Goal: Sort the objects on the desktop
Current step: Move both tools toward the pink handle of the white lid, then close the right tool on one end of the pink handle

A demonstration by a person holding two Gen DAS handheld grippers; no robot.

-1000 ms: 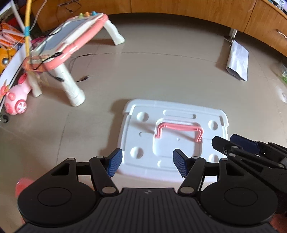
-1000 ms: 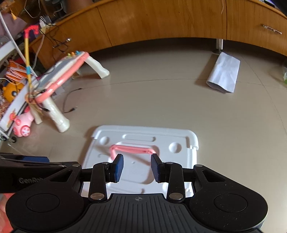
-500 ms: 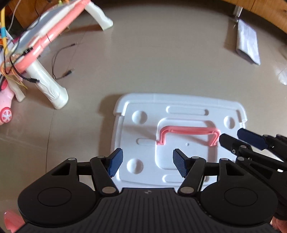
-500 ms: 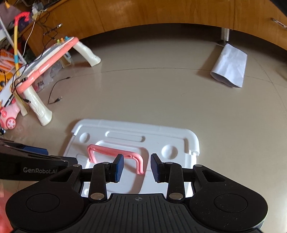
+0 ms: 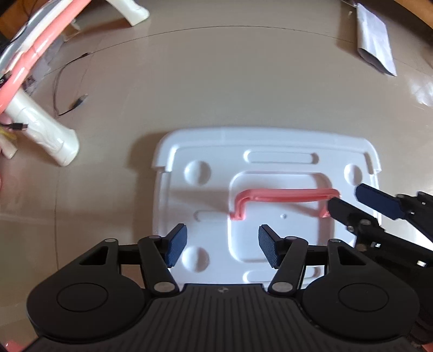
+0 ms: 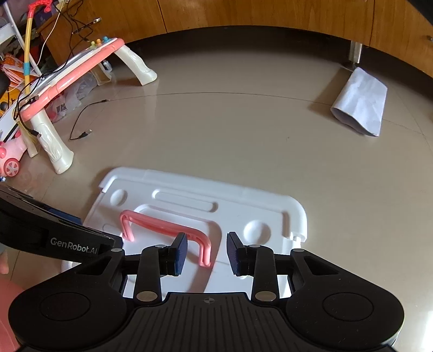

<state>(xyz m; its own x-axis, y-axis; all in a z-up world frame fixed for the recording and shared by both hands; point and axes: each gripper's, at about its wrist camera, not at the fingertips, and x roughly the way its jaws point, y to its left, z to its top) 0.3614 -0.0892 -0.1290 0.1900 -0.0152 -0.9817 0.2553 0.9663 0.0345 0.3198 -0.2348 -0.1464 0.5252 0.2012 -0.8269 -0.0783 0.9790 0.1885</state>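
We find the white plastic lid (image 5: pixel 189 151) lying flat on the beige floor (image 5: pixel 216 81), its pink handle (image 5: pixel 284 195) standing upright over the recessed middle panel. Directly above the lid's near half hang the left tongs (image 5: pixel 222 249), pointing almost straight down; their jaws are closing, with nothing between the blue pads but the lid's surface below. The right tongs (image 6: pixel 206 253) stand narrowly parted, nothing gripped, and the handle's right leg shows between their pads (whether a pad touches it we cannot tell). In the left wrist view the right tongs (image 5: pixel 362 201) reach in from the right edge, with tips at the handle's right end. Further out, a pink and white toy table (image 6: pixel 67 78) stands at the left with a black cable (image 6: pixel 81 119) trailing beside it, a folded white sheet (image 6: pixel 360 105) lies well apart at the far right, and wooden cabinets (image 6: pixel 270 13) line the back.
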